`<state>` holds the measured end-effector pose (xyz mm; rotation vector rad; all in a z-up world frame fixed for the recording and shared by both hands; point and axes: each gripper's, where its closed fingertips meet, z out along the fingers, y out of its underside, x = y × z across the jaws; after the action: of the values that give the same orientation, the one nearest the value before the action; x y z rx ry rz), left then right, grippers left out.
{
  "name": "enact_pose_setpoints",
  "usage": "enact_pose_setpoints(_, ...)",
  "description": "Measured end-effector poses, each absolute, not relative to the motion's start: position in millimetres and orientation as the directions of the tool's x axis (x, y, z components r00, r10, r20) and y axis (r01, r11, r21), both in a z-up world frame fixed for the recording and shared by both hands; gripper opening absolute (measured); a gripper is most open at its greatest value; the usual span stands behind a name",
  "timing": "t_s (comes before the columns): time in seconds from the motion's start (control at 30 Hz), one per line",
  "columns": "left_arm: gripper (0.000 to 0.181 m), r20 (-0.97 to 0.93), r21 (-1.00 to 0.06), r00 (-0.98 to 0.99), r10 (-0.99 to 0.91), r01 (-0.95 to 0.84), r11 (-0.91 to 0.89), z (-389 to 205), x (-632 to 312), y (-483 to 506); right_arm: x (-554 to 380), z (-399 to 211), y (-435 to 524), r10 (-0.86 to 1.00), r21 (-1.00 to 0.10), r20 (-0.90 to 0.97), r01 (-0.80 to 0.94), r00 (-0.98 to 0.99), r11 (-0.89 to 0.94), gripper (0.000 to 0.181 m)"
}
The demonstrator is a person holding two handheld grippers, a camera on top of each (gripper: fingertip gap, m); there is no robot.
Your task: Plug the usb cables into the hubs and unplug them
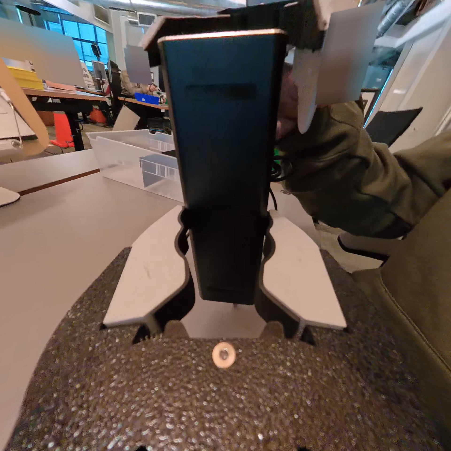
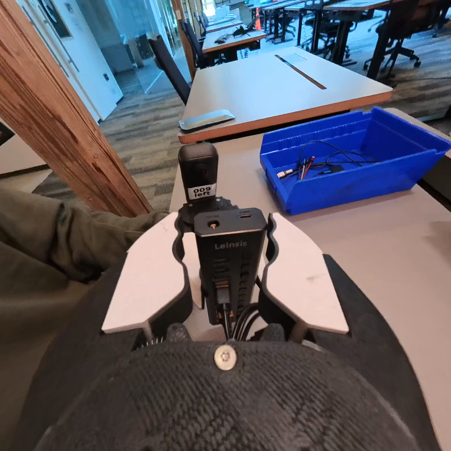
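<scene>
A: Left gripper (image 1: 225, 234) is clamped on the hub (image 1: 222, 151), both fingers pressed against its dark sides, and the hub sticks straight out ahead of it, its plain back filling the left wrist view.

B: From the right wrist view it's the port face. The right gripper (image 2: 225, 240) has the hub (image 2: 229, 263) between its fingers, but they stand apart from it with a gap on each side, so it's spread, gripping nothing.

A: And the cable?

B: A black plug (image 2: 223, 294) sits in a port near the close end of the hub, with its cable (image 2: 240, 322) looping back toward the right gripper's body. Whether the plug is fully seated, I can't quite tell; that spot is dim.

A: Anything else around?

B: Ahead and right of the right gripper, a blue bin (image 2: 346, 190) on the table (image 2: 353, 256) with loose cables (image 2: 314, 166) in it. Beyond the hub, the left gripper's camera (image 2: 198, 168) points back this way.

A: Right of my fingers, a green sleeve (image 1: 349, 170). Ahead left, a clear tub (image 1: 131, 156).
</scene>
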<state>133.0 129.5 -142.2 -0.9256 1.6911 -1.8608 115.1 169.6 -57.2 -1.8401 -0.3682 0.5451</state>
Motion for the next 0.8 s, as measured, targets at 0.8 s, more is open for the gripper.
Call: enact_pose_setpoints(0.8, 0.059, 0.001, -0.999, -0.680, -0.733, 0.027, -0.027, -130.2, 88.3, 117.8, 75.1, -70.1, 135.8, 0.376, -0.869, 0.242, 0.372, 0.895, -0.326, 0.053)
